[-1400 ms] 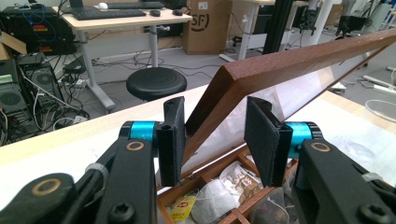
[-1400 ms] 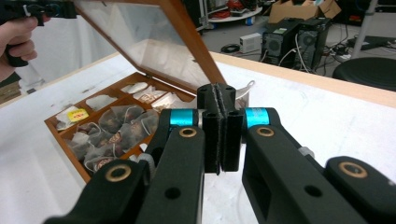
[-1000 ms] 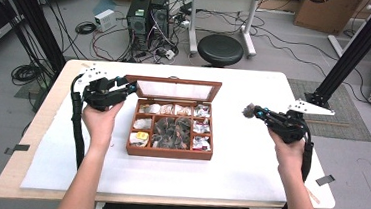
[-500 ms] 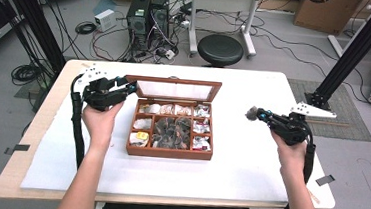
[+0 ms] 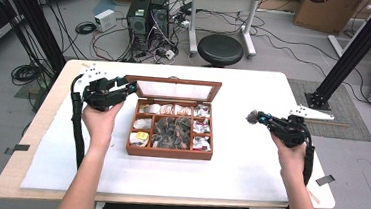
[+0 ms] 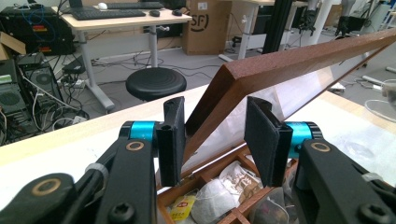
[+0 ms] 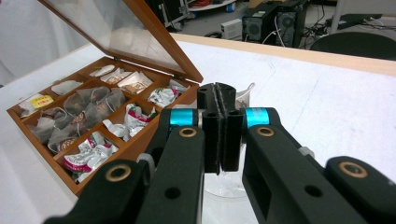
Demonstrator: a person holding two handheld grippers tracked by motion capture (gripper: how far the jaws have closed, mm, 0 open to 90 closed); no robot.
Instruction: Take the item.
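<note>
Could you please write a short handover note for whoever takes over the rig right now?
Left gripper: shut on the lid, holding it raised at its corner.
Right gripper: shut, above the table to the right of the wooden box; I cannot tell whether it holds anything.
Done: box open, tea bags exposed in their compartments.
Left: probably keep the lid steady and bring the right gripper to the bags.

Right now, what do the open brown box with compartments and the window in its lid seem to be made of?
Brown compartment box: apparently wood, with reddish-brown grain and a satin finish. Lid window: a clear pane, glass or plastic; the table shows through it. White sachets in the box: crinkled, probably paper or foil.
</note>
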